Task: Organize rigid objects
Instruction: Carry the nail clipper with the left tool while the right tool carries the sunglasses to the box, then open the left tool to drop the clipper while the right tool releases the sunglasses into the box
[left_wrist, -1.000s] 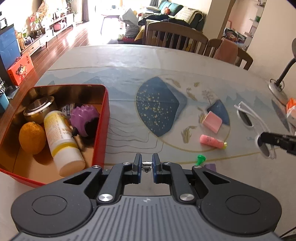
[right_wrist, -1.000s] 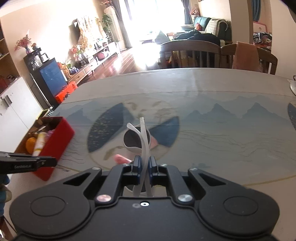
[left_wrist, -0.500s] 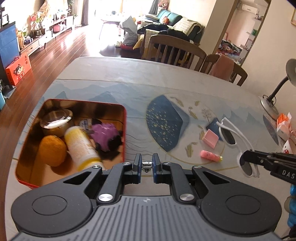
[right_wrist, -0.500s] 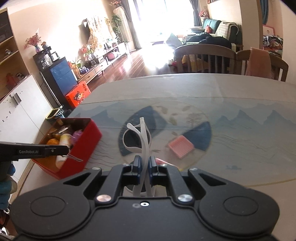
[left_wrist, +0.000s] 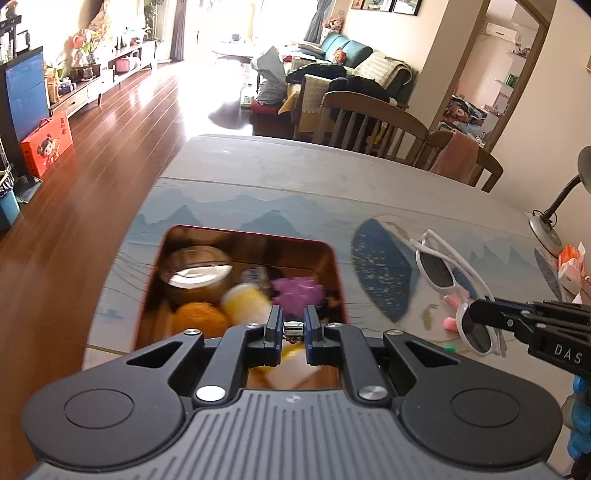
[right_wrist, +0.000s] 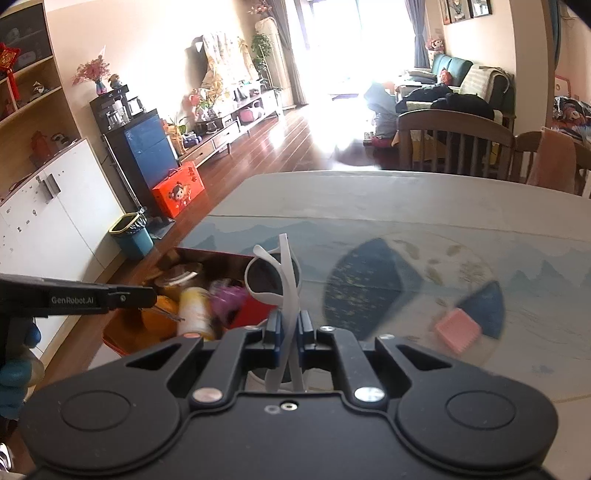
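Note:
A red tin (left_wrist: 240, 231) stands on the table's left side, holding a glass jar (left_wrist: 195, 275), an orange (left_wrist: 199, 317), a yellow-white bottle (left_wrist: 247, 306) and a purple spiky ball (left_wrist: 299, 291). My left gripper (left_wrist: 293, 318) hovers over the tin's near part, shut on a small metal clip (left_wrist: 293, 328). My right gripper (right_wrist: 290, 325) is shut on the folded arms of white sunglasses (right_wrist: 269, 278), held in the air just right of the tin (right_wrist: 255, 312). In the right wrist view, the left gripper (right_wrist: 147, 297) reaches in over the tin with the clip (right_wrist: 168, 314) hanging from it.
A pink comb-like block (right_wrist: 458, 330), a pink tube (left_wrist: 452, 324) and a small green piece (left_wrist: 448, 347) lie on the patterned tablecloth to the right. A desk lamp (left_wrist: 554, 221) stands at the far right edge. Wooden chairs (left_wrist: 373, 122) line the far side.
Both grippers have travelled left and risen a little. The tin now lies under the left gripper, and the sunglasses have come up beside its right wall. Both grips are unchanged.

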